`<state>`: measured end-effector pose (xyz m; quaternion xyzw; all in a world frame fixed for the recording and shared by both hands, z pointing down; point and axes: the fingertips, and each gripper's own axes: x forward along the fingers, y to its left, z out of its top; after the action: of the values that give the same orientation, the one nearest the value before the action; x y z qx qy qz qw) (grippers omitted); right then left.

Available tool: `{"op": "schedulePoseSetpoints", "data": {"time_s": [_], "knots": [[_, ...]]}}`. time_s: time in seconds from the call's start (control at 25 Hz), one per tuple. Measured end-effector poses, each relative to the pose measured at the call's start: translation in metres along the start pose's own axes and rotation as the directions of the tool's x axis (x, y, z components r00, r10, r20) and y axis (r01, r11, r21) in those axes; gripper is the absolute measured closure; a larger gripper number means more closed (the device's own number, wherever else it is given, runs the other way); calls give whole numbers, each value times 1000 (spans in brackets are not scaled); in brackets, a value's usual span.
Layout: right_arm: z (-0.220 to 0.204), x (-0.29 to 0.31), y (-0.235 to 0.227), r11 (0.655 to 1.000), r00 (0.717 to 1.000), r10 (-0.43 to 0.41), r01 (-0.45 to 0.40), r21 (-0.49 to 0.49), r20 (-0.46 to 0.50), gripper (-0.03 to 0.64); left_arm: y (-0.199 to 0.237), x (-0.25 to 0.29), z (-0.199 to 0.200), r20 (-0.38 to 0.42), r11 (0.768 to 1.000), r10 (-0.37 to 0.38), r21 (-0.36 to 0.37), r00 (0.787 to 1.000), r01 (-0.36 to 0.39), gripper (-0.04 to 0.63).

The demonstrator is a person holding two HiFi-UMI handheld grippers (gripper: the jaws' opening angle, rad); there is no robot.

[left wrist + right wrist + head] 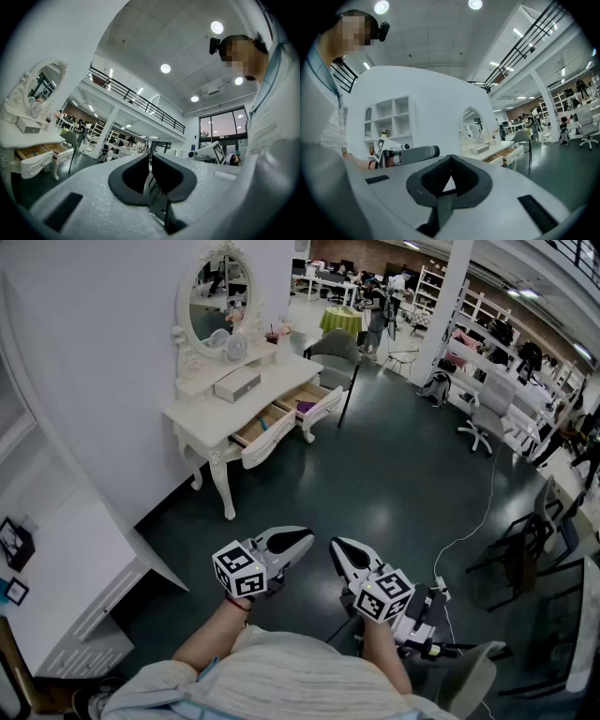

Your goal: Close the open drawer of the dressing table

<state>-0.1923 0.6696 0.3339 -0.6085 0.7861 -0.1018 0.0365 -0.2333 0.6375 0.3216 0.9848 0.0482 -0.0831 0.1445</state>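
The white dressing table (211, 415) with an oval mirror (214, 296) stands against the wall at the upper left, well ahead of me. Two of its drawers are pulled out: the left drawer (265, 435) and the right drawer (317, 401). Both also show far off in the left gripper view, where the nearer drawer (35, 158) is at the left edge, and in the right gripper view, where a drawer (511, 153) is at centre right. My left gripper (298, 542) and right gripper (339, 549) are held side by side low in the head view. Both are shut and hold nothing.
A grey chair (334, 347) stands beside the table's far end. A white box (236, 383) sits on the tabletop. White shelving (66, 568) lies at my left. Office chairs (483, 418), a dark chair (525, 549) and a floor cable (473, 521) are on the right.
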Motion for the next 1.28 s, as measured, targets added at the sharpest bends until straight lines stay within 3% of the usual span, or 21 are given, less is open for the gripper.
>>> {"op": "schedulePoseSetpoints", "data": {"time_s": [0.88,1.28], "knots": [[0,-14,6,999,999,19,-20,46,26,607,-11,-1,-7,-16,1000,9,-5,1000,-9,565],[-12,-1,-6,998,999,-3,1,62,35,606,17,-14,-13,-22,998,56,-20,998,-56,565]]}}
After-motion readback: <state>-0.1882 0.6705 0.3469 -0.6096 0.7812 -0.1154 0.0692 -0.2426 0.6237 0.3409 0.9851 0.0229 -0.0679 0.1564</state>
